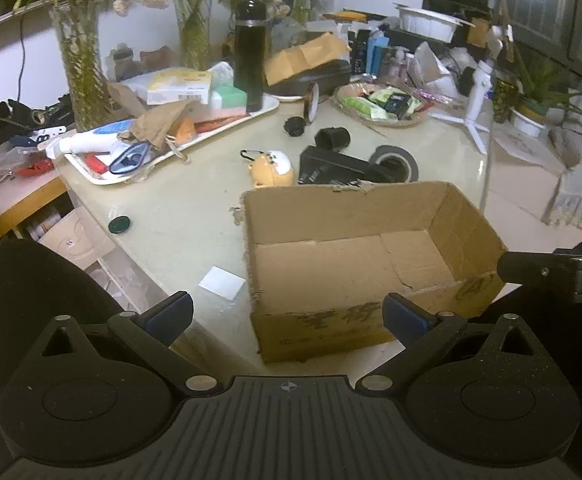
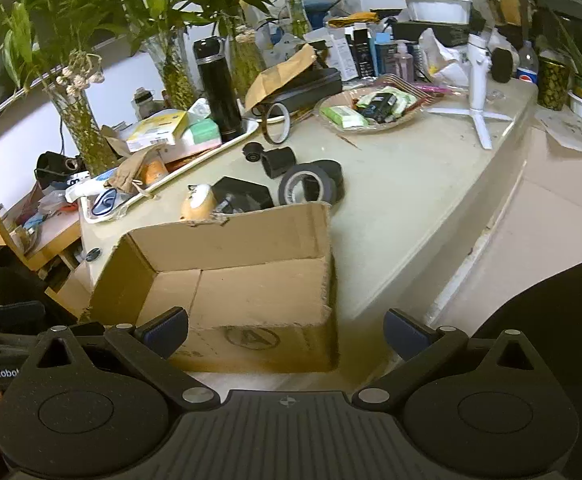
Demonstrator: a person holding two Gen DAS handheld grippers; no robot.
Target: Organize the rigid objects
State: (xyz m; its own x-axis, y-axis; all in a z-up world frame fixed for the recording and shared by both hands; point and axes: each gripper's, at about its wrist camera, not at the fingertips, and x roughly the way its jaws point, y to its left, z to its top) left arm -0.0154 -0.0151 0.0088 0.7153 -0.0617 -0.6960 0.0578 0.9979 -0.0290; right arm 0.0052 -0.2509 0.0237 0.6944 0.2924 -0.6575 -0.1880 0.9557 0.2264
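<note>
**Cardboard box waits, both claws spread**

Cardboard box (image 1: 355,256) sits open-topped on the pale table (image 1: 195,208), nothing inside. Left gripper (image 1: 287,316) and right gripper (image 2: 287,330) hover before it, fingers wide apart, gripping nothing. Behind the box lie a grey tape roll (image 2: 305,186), black block (image 1: 331,166) and yellow toy (image 1: 273,168) (carabiner attached).

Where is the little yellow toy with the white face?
The yellow toy lies on the table just behind the cardboard box's far left corner, beside the black block.
</note>
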